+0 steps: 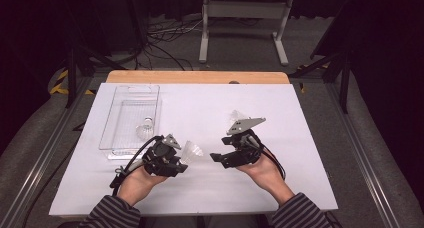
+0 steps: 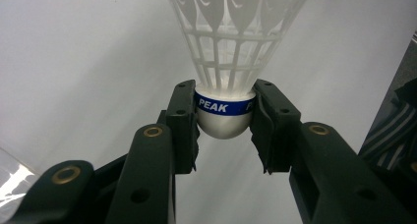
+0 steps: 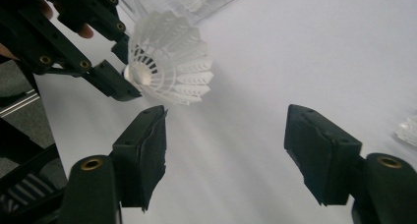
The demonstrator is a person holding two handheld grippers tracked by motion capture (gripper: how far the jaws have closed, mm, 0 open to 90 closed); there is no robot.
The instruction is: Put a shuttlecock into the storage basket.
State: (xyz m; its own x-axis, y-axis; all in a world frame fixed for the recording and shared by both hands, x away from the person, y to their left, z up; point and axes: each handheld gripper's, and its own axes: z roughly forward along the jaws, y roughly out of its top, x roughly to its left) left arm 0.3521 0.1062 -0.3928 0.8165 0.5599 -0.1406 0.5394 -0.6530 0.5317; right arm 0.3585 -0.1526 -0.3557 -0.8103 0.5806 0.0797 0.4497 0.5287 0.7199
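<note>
Left tongs (image 2: 223,130) clench the rounded cork of a white shuttlecock (image 2: 231,52) (blue band reading "PEAK"), skirt pointing toward the right tongs (image 3: 223,150), whose jaws stand released with nothing between them, near the skirt. Step in hand, by judgement: a hand-over just completed, the shuttlecock now carried left. Farther off on the white desk (image 1: 200,108), a clear tray (image 1: 131,119) holds another shuttlecock (image 1: 145,130); next, presumably, carry and release there, cork first.
</note>
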